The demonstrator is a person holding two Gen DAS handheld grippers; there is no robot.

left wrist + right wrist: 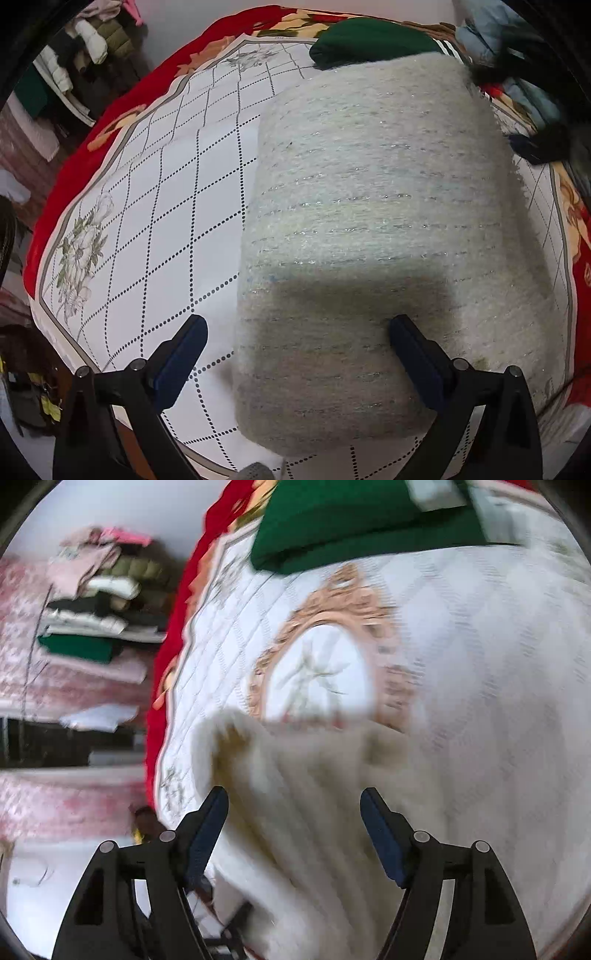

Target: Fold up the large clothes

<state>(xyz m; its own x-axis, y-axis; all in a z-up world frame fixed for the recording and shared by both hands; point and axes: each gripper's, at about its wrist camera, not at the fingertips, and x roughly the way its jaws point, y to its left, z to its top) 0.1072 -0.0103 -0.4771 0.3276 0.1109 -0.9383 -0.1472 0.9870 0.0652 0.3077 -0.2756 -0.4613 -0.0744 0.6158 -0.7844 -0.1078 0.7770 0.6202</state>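
A folded pale grey-green fuzzy sweater with thin glittery stripes lies flat on the white quilted bed cover. My left gripper hangs open over its near left edge. One finger is above the cover, the other above the knit, and nothing is pinched. The right wrist view is blurred. There my right gripper stands open above a pale cream knitted cloth rumpled on the bed cover, with no cloth between the pads. Whether that cloth is the same sweater I cannot tell.
A folded dark green garment lies at the far end of the bed. Light blue clothes and dark clothes are heaped at the right. A red blanket borders the bed. Stacked clothes fill a shelf at left.
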